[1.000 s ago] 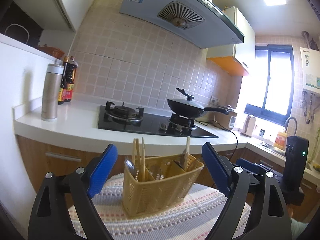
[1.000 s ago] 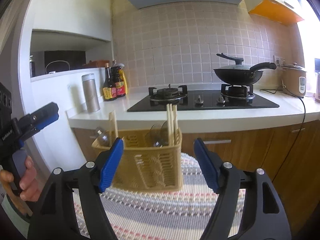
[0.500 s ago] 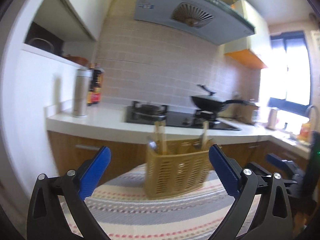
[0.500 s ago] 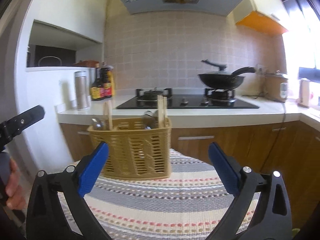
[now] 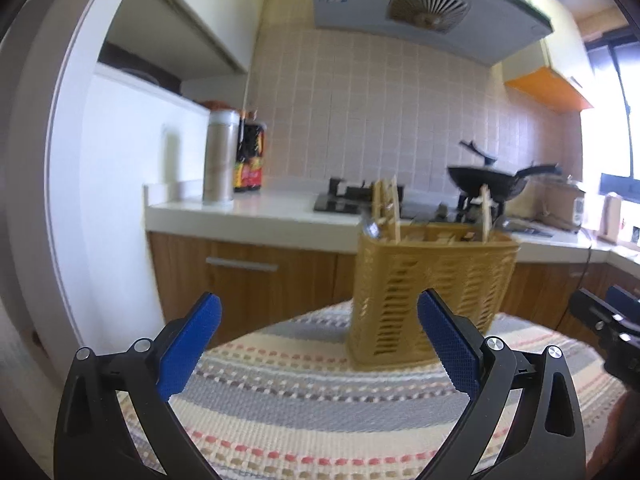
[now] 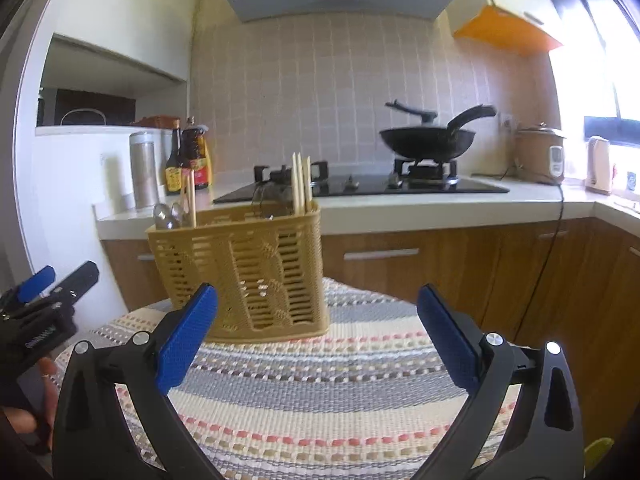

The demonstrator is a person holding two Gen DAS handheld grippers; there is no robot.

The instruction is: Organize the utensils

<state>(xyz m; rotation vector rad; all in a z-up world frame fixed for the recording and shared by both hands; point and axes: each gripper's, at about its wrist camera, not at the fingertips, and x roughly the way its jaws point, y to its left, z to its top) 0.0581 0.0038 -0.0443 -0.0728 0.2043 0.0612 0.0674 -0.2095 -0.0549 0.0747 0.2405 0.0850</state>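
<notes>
A tan slatted utensil basket (image 5: 428,300) stands upright on a striped woven mat (image 5: 320,400); it also shows in the right wrist view (image 6: 244,272). Wooden chopsticks (image 6: 301,184) and metal spoons (image 6: 166,214) stick up out of it. My left gripper (image 5: 318,344) is open and empty, held back from the basket, which lies ahead and to the right. My right gripper (image 6: 316,336) is open and empty, with the basket ahead and to the left. The left gripper shows at the left edge of the right wrist view (image 6: 44,304).
A white kitchen counter (image 6: 400,208) runs behind, with a gas hob (image 6: 360,186), a black wok (image 6: 428,136), sauce bottles (image 6: 188,156), a steel flask (image 6: 144,168) and a rice cooker (image 6: 540,152). Wooden cabinets (image 6: 400,264) are below.
Both grippers have drawn back from the basket and stayed open. In the left view the basket has shifted to the right; in the right view it has shifted left and looks smaller.
</notes>
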